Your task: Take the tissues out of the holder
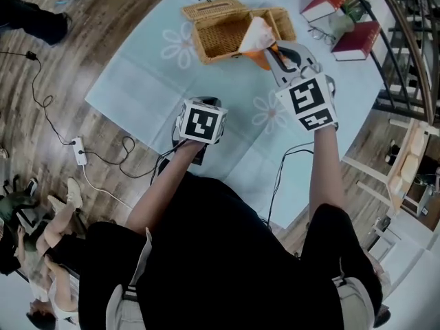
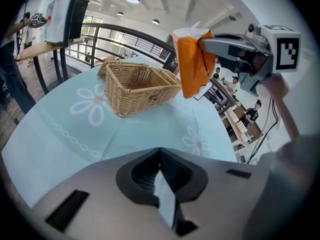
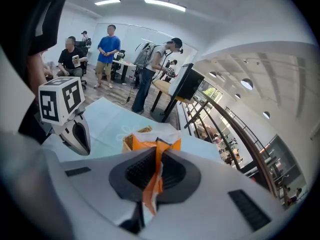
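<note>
An open wicker holder (image 1: 218,27) with its lid thrown back stands at the far side of the table. My right gripper (image 1: 272,51) is shut on an orange and white pack of tissues (image 1: 256,40), which hangs in the air just right of the holder. In the left gripper view the pack (image 2: 194,64) hangs clear above the cloth, beside the holder (image 2: 140,86), which looks empty. In the right gripper view the pack (image 3: 155,171) is pinched between the jaws. My left gripper (image 1: 203,112) hovers nearer to me, shut with nothing in it (image 2: 160,151).
A pale blue cloth with flower prints (image 1: 137,74) covers the round table. Two red books (image 1: 356,40) and a pair of glasses (image 1: 322,33) lie at the far right near a railing (image 1: 405,40). A power strip (image 1: 80,150) and cables lie on the floor. People stand in the background (image 3: 107,51).
</note>
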Motion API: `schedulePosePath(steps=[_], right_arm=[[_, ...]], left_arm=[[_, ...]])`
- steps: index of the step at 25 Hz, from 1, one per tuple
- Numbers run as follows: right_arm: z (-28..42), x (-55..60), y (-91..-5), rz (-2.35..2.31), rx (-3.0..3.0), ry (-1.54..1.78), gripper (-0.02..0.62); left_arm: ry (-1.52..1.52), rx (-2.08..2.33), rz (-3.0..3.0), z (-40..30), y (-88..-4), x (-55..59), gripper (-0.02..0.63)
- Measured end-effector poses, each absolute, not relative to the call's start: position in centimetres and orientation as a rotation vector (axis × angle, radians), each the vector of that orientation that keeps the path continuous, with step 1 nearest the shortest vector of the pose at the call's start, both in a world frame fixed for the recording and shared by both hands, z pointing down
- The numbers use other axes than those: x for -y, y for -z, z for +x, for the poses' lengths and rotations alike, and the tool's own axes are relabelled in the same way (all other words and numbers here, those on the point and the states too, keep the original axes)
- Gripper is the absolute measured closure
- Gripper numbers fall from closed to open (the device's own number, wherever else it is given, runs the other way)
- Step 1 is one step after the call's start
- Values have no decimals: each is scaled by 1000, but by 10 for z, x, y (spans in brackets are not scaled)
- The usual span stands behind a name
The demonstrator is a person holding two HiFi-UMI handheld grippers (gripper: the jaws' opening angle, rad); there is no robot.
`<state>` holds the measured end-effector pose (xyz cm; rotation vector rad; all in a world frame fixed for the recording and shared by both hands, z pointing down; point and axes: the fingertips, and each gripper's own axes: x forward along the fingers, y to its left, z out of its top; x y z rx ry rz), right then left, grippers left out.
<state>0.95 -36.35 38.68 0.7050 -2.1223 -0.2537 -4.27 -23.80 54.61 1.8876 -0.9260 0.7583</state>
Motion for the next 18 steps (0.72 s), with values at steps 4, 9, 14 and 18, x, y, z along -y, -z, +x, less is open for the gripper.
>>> schedulePosePath(steps=[4,9,14,18], right_arm=[[43,347,-398,753,2091,197,581],[86,326,-409,829,2058,117,581],[129,301,-411,922,2020,55,581],[161,281,-414,979,1988,13,581]], left_arm=[[-792,894,1917,-25,-543,234,595],[-830,851,1945,-2,-544,225,595],[-875,801,1982,22,-538,210,595],[-890,748,2006,48,-538,195,595]])
